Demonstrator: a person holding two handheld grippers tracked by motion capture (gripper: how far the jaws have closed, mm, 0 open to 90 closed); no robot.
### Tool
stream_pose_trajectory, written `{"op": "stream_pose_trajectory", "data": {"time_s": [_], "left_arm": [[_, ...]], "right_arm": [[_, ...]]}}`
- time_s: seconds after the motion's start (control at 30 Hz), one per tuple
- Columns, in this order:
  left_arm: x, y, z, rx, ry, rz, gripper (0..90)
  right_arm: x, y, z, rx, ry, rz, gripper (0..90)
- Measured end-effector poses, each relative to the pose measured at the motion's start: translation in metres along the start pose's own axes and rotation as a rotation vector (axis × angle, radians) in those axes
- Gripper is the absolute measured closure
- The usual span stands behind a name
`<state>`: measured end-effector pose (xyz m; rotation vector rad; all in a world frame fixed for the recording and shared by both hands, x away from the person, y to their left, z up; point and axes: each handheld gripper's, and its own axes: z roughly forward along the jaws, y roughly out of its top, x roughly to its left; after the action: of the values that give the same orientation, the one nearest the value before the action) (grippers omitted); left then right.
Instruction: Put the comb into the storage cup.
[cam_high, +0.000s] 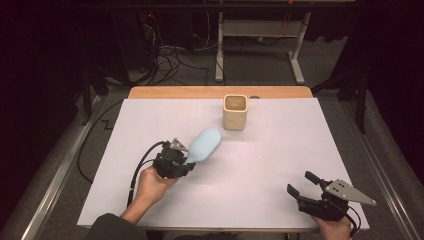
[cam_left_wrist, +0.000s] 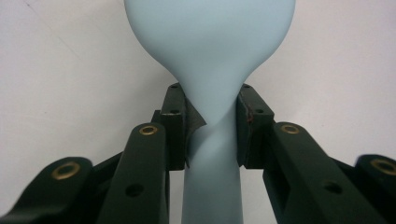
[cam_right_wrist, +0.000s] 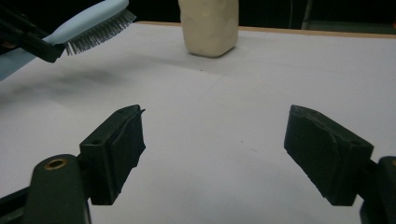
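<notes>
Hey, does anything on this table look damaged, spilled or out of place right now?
Nothing is spilled or knocked over. The cream cup stands upright, and the left hand-held gripper holds the blue hairbrush by its neck above the table. One small oddity: that gripper's left pad looks frayed, with a loose corner pressed against the handle.

Black left gripper with brass-ringed screw holes, black cable; right gripper carries grey triangular plate; dark sleeve.

The hairbrush is above the tabletop, left of centre; the cup stands behind it, near the far edge.
</notes>
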<state>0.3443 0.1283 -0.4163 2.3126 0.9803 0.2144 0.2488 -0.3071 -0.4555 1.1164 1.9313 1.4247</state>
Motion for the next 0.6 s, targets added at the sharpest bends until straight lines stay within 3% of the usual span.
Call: {"op": "stream_pose_trajectory", "data": {"time_s": [0.27, 0.6], "left_arm": [[-0.009, 0.0, -0.001, -0.008, -0.013, 0.017, 69.3], [-0.017, 0.001, -0.001, -0.024, -0.023, 0.031, 69.3]], "right_arm": [[0.014, 0.003, 0.012, 0.018, 0.055, -0.038, 21.0], [0.028, 0.006, 0.025, 0.028, 0.11, -0.041, 21.0]]}}
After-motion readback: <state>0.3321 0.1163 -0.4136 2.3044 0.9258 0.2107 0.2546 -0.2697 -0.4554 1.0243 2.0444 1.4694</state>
